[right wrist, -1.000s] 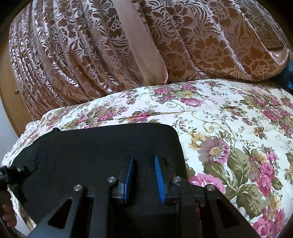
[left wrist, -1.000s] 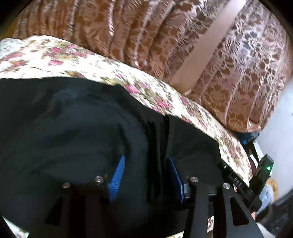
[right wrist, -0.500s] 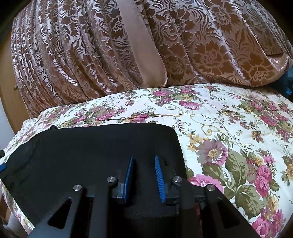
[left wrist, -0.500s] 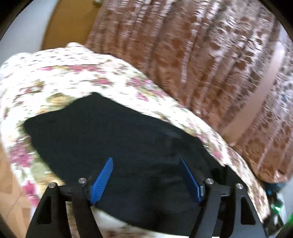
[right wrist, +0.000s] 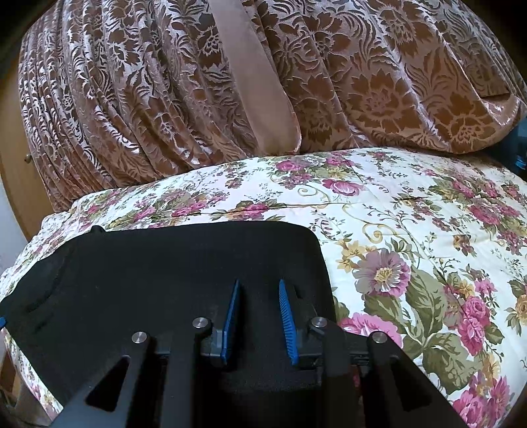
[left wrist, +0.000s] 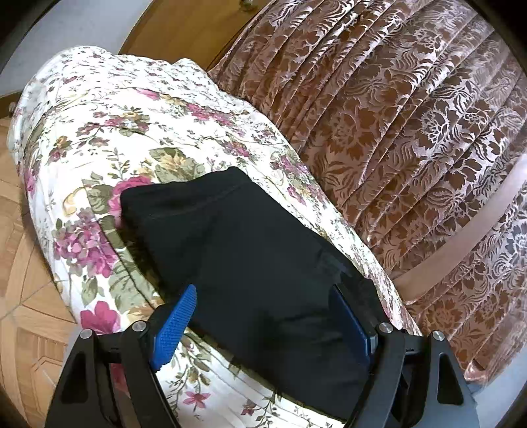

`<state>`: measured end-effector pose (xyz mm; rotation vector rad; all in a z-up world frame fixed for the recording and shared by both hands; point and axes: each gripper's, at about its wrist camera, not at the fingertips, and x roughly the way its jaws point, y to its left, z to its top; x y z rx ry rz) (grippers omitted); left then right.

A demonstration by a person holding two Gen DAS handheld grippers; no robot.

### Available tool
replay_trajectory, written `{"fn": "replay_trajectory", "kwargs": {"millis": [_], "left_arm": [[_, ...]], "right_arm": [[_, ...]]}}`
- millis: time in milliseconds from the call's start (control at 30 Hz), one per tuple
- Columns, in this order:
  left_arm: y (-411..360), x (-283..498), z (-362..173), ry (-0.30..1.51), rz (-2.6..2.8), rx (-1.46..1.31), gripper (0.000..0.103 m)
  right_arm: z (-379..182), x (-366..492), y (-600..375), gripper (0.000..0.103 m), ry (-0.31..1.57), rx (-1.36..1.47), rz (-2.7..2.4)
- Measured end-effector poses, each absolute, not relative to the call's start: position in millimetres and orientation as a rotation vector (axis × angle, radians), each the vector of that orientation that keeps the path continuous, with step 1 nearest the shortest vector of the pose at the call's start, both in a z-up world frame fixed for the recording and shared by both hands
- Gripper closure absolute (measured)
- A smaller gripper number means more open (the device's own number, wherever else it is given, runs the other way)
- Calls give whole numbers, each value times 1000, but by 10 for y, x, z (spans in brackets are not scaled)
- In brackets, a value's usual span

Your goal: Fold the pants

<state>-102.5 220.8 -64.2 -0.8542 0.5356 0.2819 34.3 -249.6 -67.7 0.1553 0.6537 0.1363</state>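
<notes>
The black pants (left wrist: 250, 256) lie folded flat on a floral bedspread (left wrist: 108, 138). In the left wrist view my left gripper (left wrist: 263, 293) is open wide, its blue pads above the near end of the pants, holding nothing. In the right wrist view the pants (right wrist: 158, 276) spread to the left, with a rounded folded corner at the right. My right gripper (right wrist: 258, 289) hovers low over the pants near that corner, its blue fingers (right wrist: 286, 316) a narrow gap apart with no cloth seen between them.
Brown patterned curtains (right wrist: 197, 98) hang behind the bed. The bedspread (right wrist: 428, 247) extends to the right of the pants. A wooden parquet floor (left wrist: 19, 280) lies below the bed's left edge, and a wooden panel (left wrist: 178, 29) stands at the back.
My left gripper let go of the pants, opened wide and swung back to the left. The pants now lie flat. My right gripper stayed almost still.
</notes>
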Motion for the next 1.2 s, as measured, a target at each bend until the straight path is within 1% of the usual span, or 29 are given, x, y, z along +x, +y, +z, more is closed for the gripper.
{"fn": "replay_trajectory", "kwargs": {"millis": [167, 333, 433, 733, 967, 1200], "left_arm": [[2280, -1170, -630, 484, 364, -870, 20], [2360, -1108, -808, 540, 303, -985, 20], [2374, -1101, -878, 537, 275, -1025, 20], [2534, -1130, -1031, 480, 221, -1158, 14], [2616, -1123, -1061, 454, 227, -1182, 14], [2750, -946, -1099, 414, 215, -1167, 14]], "right_arm": [[-678, 342, -2497, 78, 654, 157, 136], [-676, 347, -2507, 78, 654, 156, 136], [-675, 348, -2507, 78, 654, 160, 138], [-677, 335, -2493, 78, 653, 165, 140], [-677, 342, -2516, 78, 652, 167, 146], [-670, 335, -2500, 78, 651, 176, 146]]}}
